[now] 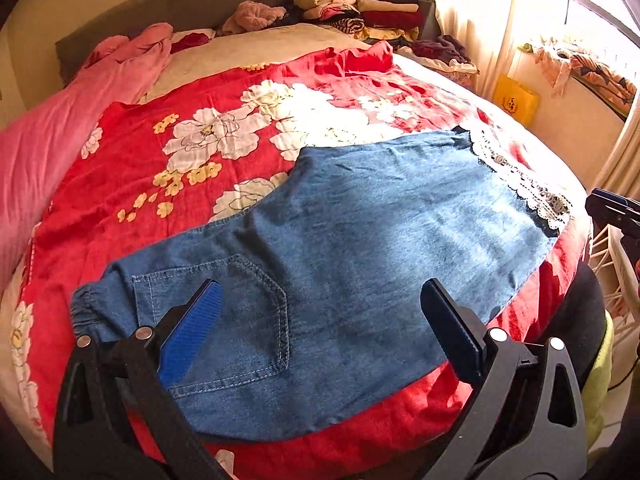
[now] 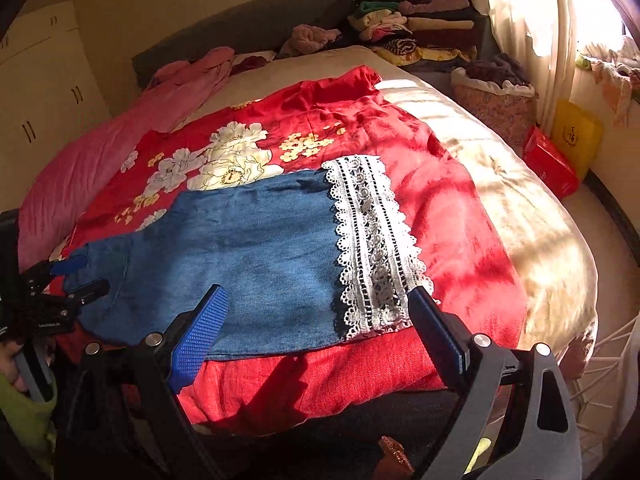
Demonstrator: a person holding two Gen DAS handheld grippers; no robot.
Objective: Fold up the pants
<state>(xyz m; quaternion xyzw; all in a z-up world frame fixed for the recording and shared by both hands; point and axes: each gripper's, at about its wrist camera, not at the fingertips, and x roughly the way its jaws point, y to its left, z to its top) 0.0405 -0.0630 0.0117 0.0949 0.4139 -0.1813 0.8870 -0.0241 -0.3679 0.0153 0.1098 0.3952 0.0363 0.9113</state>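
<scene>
1. You are working at a bed in a sunlit room, with a grey headboard behind it and a bright curtained window off to the right
2. A red floral blanket covers most of the bed, a pink cover lies along its left side, and a stack of folded clothes sits at the far corner
3. The denim pants lie flat on the red blanket near the edge closest to you, apparently already folded lengthwise so one leg lies over the other
4. Their elastic waistband points left with a stitched back pocket facing up, and the white lace cuff ends the leg on the right
5. Your left gripper hovers over the waist end with its jaws spread wide, holding nothing; the blue ribbed pad sits above the pocket
6. Your right gripper is over the cuff end, jaws likewise wide apart and empty, with its right finger just beside the near end of the lace
7. In the right wrist view you can see the left gripper at the far left, over the waist end of the denim
8. A yellow bag and a red box stand on the floor beside the bed, near a basket of clothes
</scene>
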